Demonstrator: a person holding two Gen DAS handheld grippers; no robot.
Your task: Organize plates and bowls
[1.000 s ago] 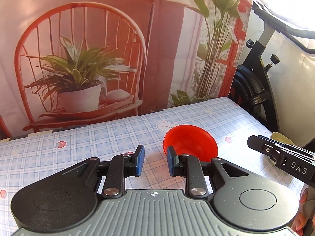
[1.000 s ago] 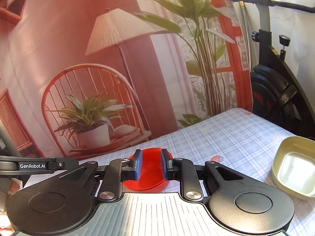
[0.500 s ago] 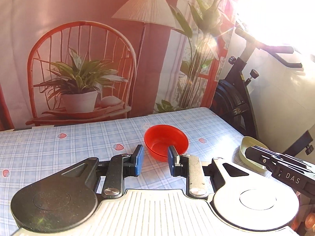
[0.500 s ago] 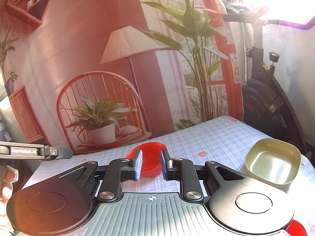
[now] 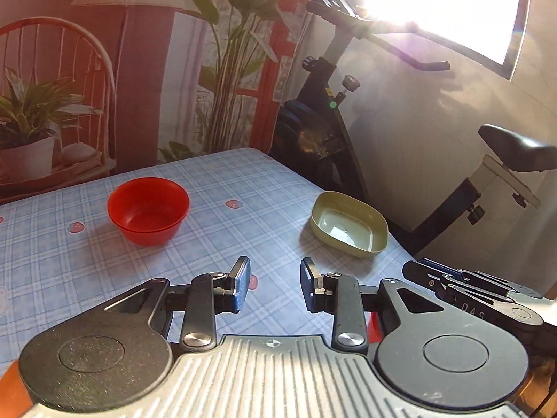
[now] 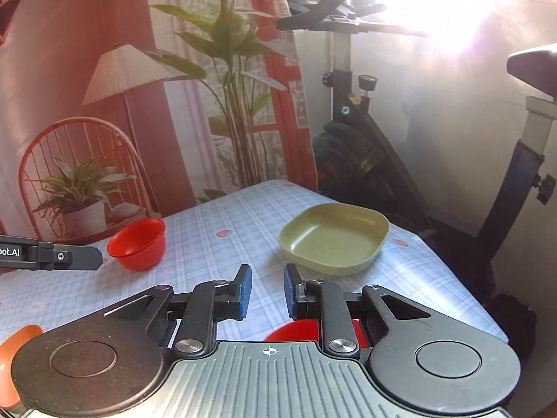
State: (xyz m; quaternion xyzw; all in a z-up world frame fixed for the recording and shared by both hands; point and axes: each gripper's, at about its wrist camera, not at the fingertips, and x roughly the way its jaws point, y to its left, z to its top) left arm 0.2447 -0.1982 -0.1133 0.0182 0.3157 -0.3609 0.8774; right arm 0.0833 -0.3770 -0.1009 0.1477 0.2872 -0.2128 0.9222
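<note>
Behind our blue plaid tablecloth [image 5: 216, 216] hangs a printed backdrop of a wicker chair, lamp and tall plants, with an exercise bike [image 5: 327, 132] beside the table's far corner. We take the olive square dish [image 6: 336, 240] as our landmark: the red bowl [image 6: 137, 244] sits upright well apart from it, on the backdrop side. A red round piece [image 6: 296, 331] peeks out under our right gripper [image 6: 266, 289], nearer than the dish. Our left gripper [image 5: 275, 284] and right gripper both hover above the cloth, jaws parted, holding nothing.
</note>
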